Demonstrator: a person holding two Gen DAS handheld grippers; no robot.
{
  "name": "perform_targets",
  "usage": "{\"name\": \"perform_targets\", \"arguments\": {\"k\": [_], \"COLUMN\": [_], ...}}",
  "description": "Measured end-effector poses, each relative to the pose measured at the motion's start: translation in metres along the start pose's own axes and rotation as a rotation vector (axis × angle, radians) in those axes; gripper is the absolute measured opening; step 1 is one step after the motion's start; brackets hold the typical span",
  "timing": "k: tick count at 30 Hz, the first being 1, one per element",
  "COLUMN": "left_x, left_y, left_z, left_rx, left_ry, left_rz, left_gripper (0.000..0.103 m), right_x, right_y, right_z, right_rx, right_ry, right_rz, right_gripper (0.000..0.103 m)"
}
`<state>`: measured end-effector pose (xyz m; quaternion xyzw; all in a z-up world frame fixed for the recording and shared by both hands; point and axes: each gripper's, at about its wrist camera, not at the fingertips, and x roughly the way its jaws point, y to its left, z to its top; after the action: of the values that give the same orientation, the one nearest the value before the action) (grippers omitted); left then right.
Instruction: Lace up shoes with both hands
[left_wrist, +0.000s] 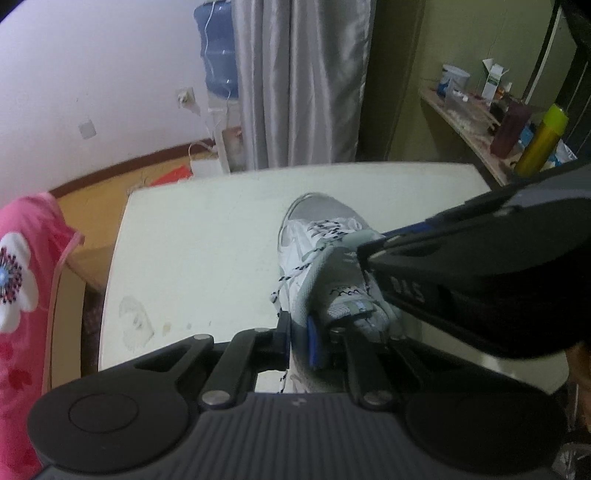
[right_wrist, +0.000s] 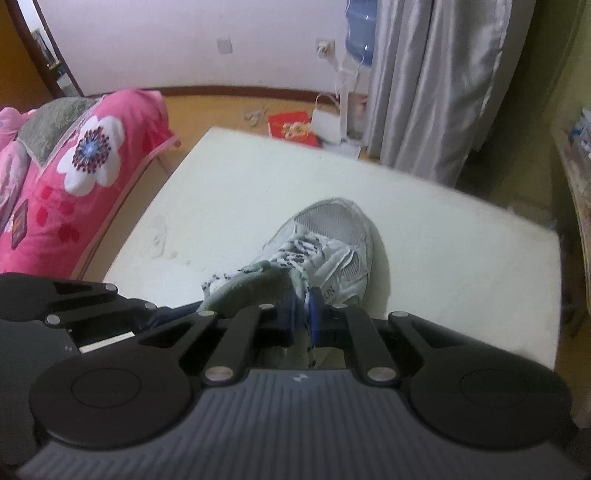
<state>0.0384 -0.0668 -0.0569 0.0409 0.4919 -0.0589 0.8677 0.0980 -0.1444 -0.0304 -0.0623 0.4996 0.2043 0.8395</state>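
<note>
In the left wrist view, the left tool (left_wrist: 299, 341) was nearest, its two fingers set a little apart around the rear of the shoe (left_wrist: 325, 266). A thin speckled lace (left_wrist: 284, 291) ran down between the fingers, but I could not tell if the pads (left_wrist: 313, 341) really pressed on it or on the collar. The right tool (left_wrist: 373, 251) came in from the right side, reaching over the tongue of the shoe; from this view its tip was hidden behind its own black body.

In the right wrist view, the right tool (right_wrist: 302, 319) had its blue pads (right_wrist: 314, 321) drawn close together, with a narrow gap, and they pinched a strand of the lace (right_wrist: 306, 295) just above the opening of the shoe (right_wrist: 328, 243). Part of the left tool's black frame (right_wrist: 74, 299) was visible at the left edge.

The shoe was a white and grey sneaker with a grey mesh toe. It stood upright in the middle of the pale surface (right_wrist: 443, 240), toe pointing away from both cameras. Its laces were white with dark flecks and crossed over the front part; one loose end hung down on the left side. The grey-green padded tongue (right_wrist: 251, 284) was pushed up and leaned to the left.

Farther away there were a pink blanket with a white flower (right_wrist: 88, 151), a grey curtain (right_wrist: 428, 85) and a blue water bottle (left_wrist: 216, 51) against the wall.
</note>
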Motion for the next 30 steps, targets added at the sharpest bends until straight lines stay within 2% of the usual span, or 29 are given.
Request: {"name": "perform_targets", "arguments": {"k": [6,13,14,15,17,19,21,23,25,26,28,30], "left_x": [0.008,0.035,0.035,0.035,0.027,0.013,-0.002,-0.018,-0.036,-0.043,-0.057,-0.071], "left_y": [0.004,0.002,0.001,0.001,0.004,0.007,0.011,0.014,0.017,0.018,0.019,0.022], "left_z": [0.010,0.011,0.010,0.010,0.011,0.011,0.010,0.011,0.015,0.018,0.024,0.030], "left_rx": [-0.006,0.032,0.039,0.038,0.016,0.004,-0.001,-0.011,-0.020,-0.017,-0.015,-0.022], "left_ry": [-0.012,0.073,0.076,0.087,0.097,0.093,0.090,0.089,0.092,0.098,0.114,0.111], "left_rz": [0.044,0.053,0.052,0.044,0.027,0.030,0.042,0.052,0.062,0.069,0.091,0.117], "left_gripper": [0.009,0.012,0.021,0.025,0.042,0.054,0.060,0.072,0.080,0.083,0.088,0.090], "right_x": [0.008,0.033,0.034,0.036,0.033,0.027,0.018,0.004,-0.011,-0.017,-0.032,-0.047], "right_y": [-0.011,-0.009,-0.009,-0.009,-0.011,-0.016,-0.022,-0.031,-0.039,-0.042,-0.047,-0.049], "right_z": [0.011,0.005,0.004,0.003,0.005,0.007,0.006,0.001,-0.004,-0.008,-0.014,-0.019], "right_rx": [-0.036,-0.079,-0.083,-0.088,-0.070,-0.046,-0.015,0.037,0.102,0.133,0.204,0.270], "right_ry": [-0.050,-0.038,-0.034,-0.030,-0.004,0.023,0.049,0.070,0.104,0.120,0.146,0.167], "right_rz": [0.020,0.036,0.039,0.043,0.067,0.088,0.106,0.115,0.107,0.100,0.073,0.045], "right_gripper": [0.005,0.005,0.005,0.007,0.009,0.014,0.028,0.032,0.038,0.045,0.050,0.061]}}
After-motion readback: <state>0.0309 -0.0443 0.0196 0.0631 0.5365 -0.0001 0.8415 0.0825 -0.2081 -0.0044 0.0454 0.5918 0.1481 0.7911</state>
